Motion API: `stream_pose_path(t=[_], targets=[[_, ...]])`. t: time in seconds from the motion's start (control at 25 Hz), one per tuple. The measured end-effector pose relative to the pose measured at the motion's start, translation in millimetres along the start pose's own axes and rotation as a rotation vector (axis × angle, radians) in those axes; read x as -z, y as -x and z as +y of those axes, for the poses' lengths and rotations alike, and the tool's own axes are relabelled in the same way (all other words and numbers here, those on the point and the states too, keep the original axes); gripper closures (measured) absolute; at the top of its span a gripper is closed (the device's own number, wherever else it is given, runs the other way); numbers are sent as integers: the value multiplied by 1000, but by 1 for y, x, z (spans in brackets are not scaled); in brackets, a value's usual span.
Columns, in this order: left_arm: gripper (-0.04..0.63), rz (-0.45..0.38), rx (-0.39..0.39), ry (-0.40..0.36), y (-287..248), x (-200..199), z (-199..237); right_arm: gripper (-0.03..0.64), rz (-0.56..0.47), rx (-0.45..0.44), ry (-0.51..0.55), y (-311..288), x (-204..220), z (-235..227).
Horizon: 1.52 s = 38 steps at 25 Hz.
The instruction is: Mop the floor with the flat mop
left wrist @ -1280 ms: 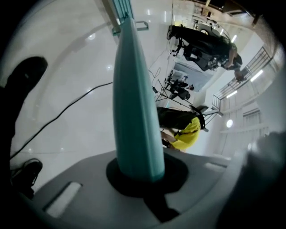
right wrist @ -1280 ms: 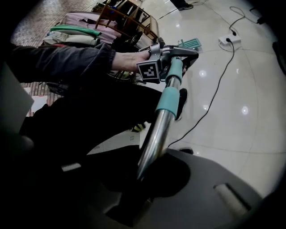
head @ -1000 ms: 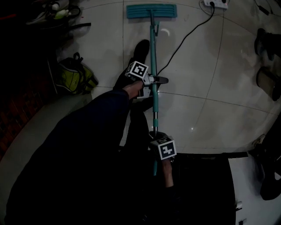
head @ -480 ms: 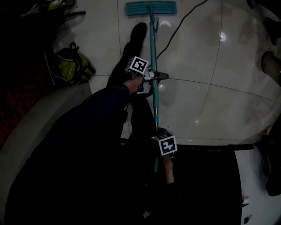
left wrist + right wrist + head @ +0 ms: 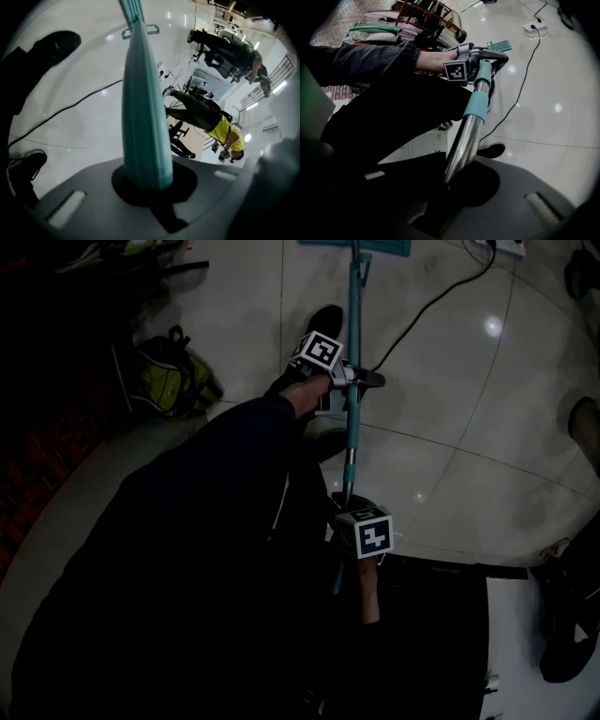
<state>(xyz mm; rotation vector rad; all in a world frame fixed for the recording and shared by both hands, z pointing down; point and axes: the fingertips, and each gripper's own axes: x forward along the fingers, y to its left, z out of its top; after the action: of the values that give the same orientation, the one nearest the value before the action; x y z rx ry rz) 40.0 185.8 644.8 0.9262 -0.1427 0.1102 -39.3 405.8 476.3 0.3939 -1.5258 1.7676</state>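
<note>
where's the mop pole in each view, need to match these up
Head view: the mop pole runs from the top edge down through the centre.
Left gripper view: a thick teal shaft, rising from the jaws to the top edge.
Right gripper view: chrome, then teal, slanting up from the jaws.
Shared landmark: the black cable on the floor.

Flat mop (image 5: pixel 355 306) runs lengthwise up the frame, its teal head (image 5: pixel 375 245) cut by the top edge and its handle (image 5: pixel 352 432) coming down toward the person. Left gripper (image 5: pixel 354 381) sits on the teal stretch of the handle, with its marker cube on its left side. Right gripper (image 5: pixel 347 507) sits lower on the handle, cube face up. Dark sleeve (image 5: pixel 234 456) leads to the left gripper. Black cable (image 5: pixel 427 312) crosses the pale tiled floor (image 5: pixel 450 427) from a power strip (image 5: pixel 511 247) at upper right. Green-yellow backpack (image 5: pixel 173 381) at left, well apart from the mop. Dark shoe (image 5: pixel 323 322) just beside the handle.
</note>
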Motion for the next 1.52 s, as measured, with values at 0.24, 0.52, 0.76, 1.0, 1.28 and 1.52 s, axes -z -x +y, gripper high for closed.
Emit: stream_pose_path(t=[0.24, 0.52, 0.76, 1.0, 1.28, 1.52], targets=[[594, 23, 2, -33, 9, -111, -68, 529, -33, 21, 13, 21, -129, -5], [594, 0, 19, -90, 14, -222, -133, 532, -71, 51, 34, 41, -250, -17], [594, -67, 39, -143, 23, -285, -162, 540, -79, 59, 34, 40, -306, -29], [594, -67, 14, -157, 30, -270, -165, 534, -119, 22, 32, 41, -303, -9], [594, -68, 27, -175, 9, -164, -136, 532, -112, 10, 62, 44, -182, -6], [594, -34, 13, -112, -24, -23, -65, 532, -49, 46, 42, 36, -23, -11]])
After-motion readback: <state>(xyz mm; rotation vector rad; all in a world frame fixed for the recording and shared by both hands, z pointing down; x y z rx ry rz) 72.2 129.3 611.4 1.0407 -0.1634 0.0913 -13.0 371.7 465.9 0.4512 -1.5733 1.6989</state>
